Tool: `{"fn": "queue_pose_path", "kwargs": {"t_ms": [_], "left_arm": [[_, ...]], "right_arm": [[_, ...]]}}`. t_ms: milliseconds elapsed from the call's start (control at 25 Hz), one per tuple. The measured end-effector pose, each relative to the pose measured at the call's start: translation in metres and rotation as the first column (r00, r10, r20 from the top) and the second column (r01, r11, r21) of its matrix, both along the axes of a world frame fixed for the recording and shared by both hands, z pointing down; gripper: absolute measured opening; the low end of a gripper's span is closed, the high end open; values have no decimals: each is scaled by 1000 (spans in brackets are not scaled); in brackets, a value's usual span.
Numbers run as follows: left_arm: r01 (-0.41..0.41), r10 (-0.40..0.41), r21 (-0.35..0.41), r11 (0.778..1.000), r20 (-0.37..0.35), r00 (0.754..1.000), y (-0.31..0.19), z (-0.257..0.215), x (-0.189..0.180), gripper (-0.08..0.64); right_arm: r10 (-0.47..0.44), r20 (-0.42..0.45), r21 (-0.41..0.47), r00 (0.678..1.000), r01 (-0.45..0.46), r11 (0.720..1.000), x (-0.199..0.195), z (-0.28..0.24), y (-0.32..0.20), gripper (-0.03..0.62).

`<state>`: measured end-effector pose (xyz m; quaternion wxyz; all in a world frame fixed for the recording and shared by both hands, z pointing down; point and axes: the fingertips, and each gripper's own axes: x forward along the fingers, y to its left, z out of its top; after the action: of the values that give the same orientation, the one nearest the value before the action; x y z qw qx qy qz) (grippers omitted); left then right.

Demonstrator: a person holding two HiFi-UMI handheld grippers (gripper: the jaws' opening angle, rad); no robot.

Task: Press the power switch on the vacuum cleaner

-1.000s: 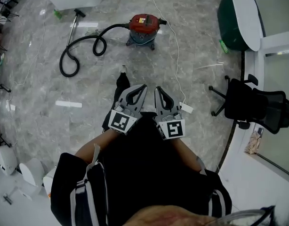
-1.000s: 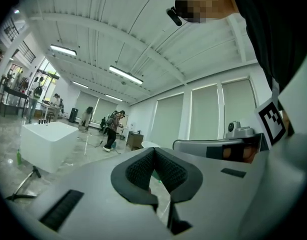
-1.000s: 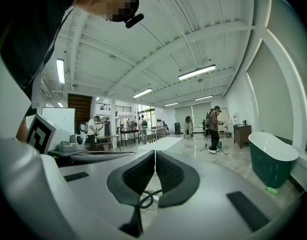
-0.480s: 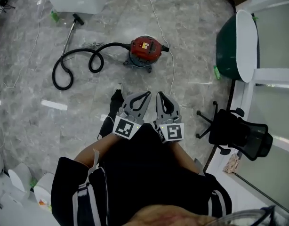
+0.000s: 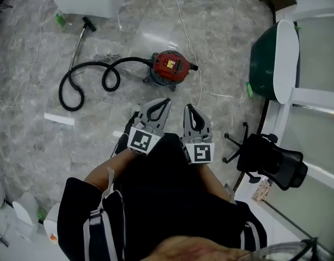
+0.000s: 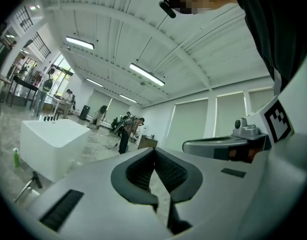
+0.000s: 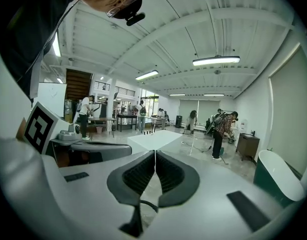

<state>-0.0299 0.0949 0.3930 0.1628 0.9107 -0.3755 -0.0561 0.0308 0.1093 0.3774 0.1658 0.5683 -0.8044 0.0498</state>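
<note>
Bright, even light from ceiling strips (image 7: 216,60); fisheye warp, dark corners.

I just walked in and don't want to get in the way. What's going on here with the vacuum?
A person stands on the grey marble floor, holding the left gripper and the right gripper side by side, close to the body. Both pairs of jaws are together with nothing between them. The red canister vacuum cleaner sits on the floor ahead, its black hose looped beside it. Neither gripper touches it, so the switch is not yet pressed.
</note>
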Motion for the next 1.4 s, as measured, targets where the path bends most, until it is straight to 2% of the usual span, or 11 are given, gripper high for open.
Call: {"fn": "queue_pose_path", "kwargs": {"t_ms": [240, 440, 640, 840, 1080, 1400], "left_arm": [[-25, 24, 15, 1000, 26, 999, -24, -1, 13, 18], [2, -1, -5, 1000, 58, 998, -46, 10, 11, 18], [44, -45, 15, 999, 92, 995, -61, 3, 16, 18], [75, -74, -2, 997, 120, 990, -84, 8, 20, 18], [56, -51, -27, 998, 162, 985, -100, 27, 43, 18], [177, -163, -60, 982, 193, 968, -115, 39, 33, 18]], "right_arm": [[17, 55, -30, 998, -16, 999, 7, 8, -22, 18], [-35, 110, 12, 993, 34, 999, 10, 16, -50, 18], [-44, 124, 1, 991, 44, 999, 28, 20, -80, 18], [-81, 127, -58, 989, 89, 994, 34, 47, -113, 18], [-136, 157, -168, 978, 162, 972, 46, 94, -149, 18], [-196, 113, -183, 974, 214, 959, 55, 131, -209, 18]]}}
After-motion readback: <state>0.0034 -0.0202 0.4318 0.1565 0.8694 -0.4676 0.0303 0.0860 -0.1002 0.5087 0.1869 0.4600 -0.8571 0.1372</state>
